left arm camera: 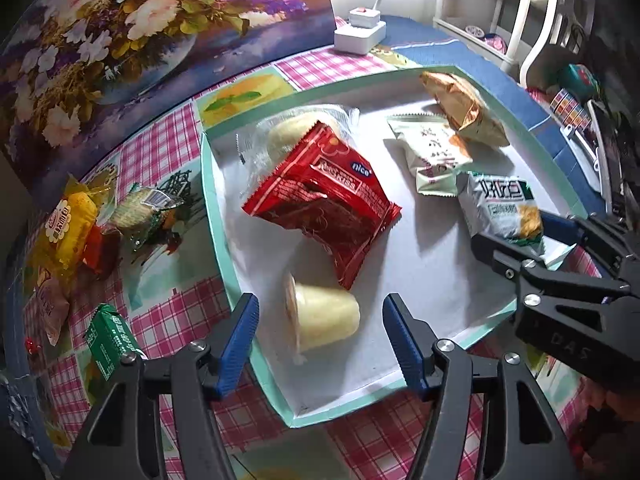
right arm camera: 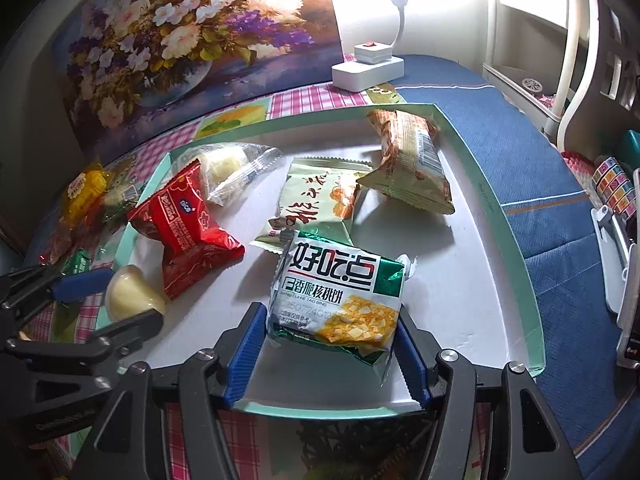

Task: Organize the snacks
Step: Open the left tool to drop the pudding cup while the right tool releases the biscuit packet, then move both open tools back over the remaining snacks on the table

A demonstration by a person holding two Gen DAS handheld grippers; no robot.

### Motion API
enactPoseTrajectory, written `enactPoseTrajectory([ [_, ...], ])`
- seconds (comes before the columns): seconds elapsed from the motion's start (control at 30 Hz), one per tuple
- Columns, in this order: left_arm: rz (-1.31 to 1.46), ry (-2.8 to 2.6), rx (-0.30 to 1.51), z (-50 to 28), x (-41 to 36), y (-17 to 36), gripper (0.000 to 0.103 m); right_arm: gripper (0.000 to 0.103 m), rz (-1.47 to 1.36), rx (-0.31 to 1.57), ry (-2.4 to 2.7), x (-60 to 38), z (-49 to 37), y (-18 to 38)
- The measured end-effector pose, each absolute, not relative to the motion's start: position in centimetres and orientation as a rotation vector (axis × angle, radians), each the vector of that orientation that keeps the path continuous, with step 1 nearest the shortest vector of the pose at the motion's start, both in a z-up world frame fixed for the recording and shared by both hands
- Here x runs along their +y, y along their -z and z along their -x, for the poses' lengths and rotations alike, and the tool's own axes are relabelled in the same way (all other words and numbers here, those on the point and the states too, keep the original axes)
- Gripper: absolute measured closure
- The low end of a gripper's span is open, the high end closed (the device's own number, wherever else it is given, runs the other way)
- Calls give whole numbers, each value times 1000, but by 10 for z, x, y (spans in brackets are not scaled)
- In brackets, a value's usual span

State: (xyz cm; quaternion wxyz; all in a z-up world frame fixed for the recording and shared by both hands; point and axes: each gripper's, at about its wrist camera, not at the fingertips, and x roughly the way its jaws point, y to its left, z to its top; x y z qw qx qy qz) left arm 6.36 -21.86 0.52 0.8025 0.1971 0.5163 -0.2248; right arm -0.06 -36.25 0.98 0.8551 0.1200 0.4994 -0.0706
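Note:
A mint-rimmed tray [left arm camera: 216, 216] with a white floor lies on the checked tablecloth. My left gripper [left arm camera: 320, 300] stands open around a pale yellow jelly cup [left arm camera: 324, 316] lying on its side on the tray's near left; both pads are clear of it. My right gripper [right arm camera: 330, 312] is shut on a green-and-white cookie packet [right arm camera: 340, 292] at the tray's near edge. A red packet [left arm camera: 324, 200], a clear-wrapped pastry [left arm camera: 296, 132], a pale green packet [left arm camera: 432, 148] and a tan packet [left arm camera: 464, 108] lie further back in the tray.
Left of the tray lie a yellow packet [left arm camera: 68, 224], a clear-wrapped cracker [left arm camera: 140, 208], a pink packet [left arm camera: 52, 308] and a small green box [left arm camera: 110, 336]. A flower painting [left arm camera: 120, 40] leans at the back beside a white plug-in lamp [left arm camera: 360, 32]. White furniture [right arm camera: 572, 60] stands at the right.

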Motion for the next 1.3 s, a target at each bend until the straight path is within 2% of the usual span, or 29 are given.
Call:
enactPoseTrajectory([
  [0.2, -401, 457, 1090, -67, -210, -13, 33, 26, -235, 1047, 147, -359, 0, -11],
  [0.27, -390, 443, 1083, -68, -205, -16, 20, 26, -234, 1049, 145, -359, 0, -11],
  [0.37, -372, 421, 1068, -69, -198, -19, 14, 25, -233, 1053, 142, -358, -1, -10],
  [0.4, -367, 413, 1065, -72, -195, -18, 14, 14, -233, 1054, 138, -358, -1, -10],
  [0.47, -353, 396, 1059, -73, -190, -19, 7, 0, -237, 1047, 135, -357, -1, -11],
  [0.67, -293, 346, 1054, -79, -177, -21, 3, 0, -234, 1036, 126, -356, -1, -12],
  [1.3, -281, 341, 1050, -76, -162, -21, 3, 0, -251, 1028, 126, -357, -1, -13],
])
